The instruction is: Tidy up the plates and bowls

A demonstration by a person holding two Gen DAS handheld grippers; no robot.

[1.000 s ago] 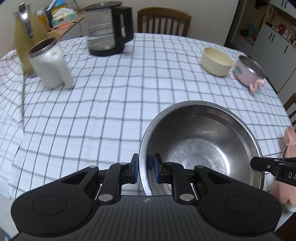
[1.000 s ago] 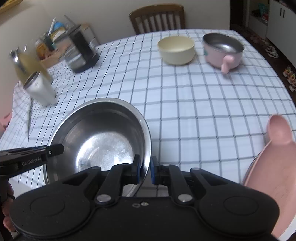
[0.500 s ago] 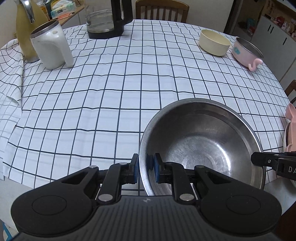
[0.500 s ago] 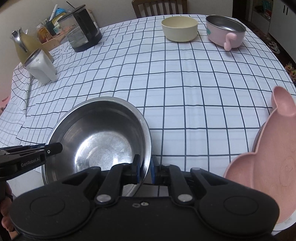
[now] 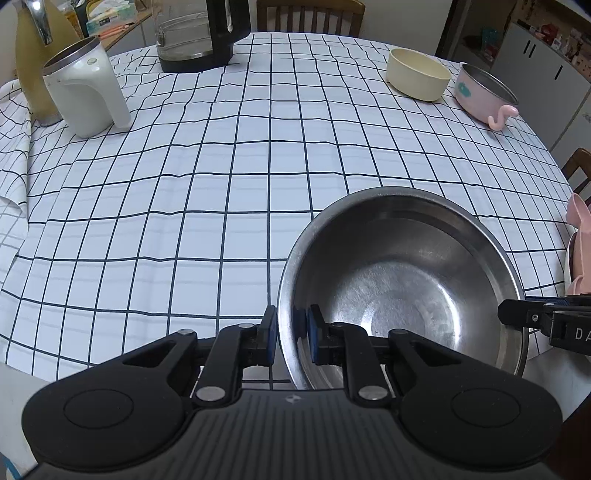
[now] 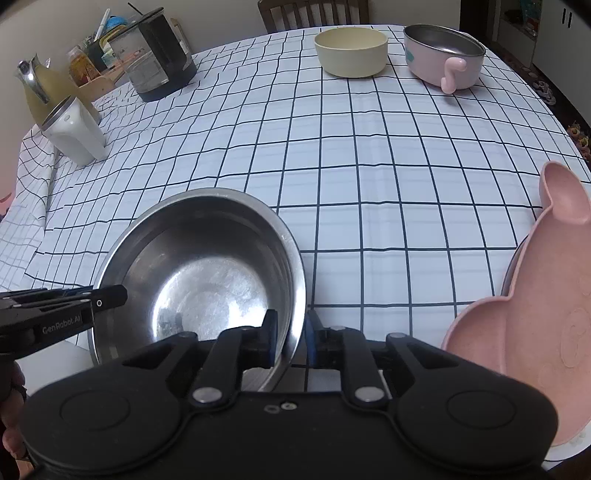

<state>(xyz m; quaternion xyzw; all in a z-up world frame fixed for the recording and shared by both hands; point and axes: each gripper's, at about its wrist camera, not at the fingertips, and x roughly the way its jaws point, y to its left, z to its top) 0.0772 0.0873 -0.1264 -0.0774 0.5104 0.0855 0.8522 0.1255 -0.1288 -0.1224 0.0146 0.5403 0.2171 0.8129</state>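
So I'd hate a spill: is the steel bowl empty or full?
Empty. The steel bowl shows a bare, shiny bottom in both wrist views, held at its rim by the left gripper and right gripper.

A home dining room: a round table under a checked tablecloth (image 5: 236,192), a wooden chair (image 5: 310,14) behind it, an electric kettle (image 5: 203,37) and thermos (image 5: 33,55) on it, white cupboards (image 5: 539,81) beyond.

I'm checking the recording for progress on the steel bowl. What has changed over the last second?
The grips are unchanged: the left gripper and right gripper stay shut on opposite rims of the steel bowl. Both cameras tipped downward, so the table fills more of each view. The cream bowl, pink handled bowl and pink plate have not moved.
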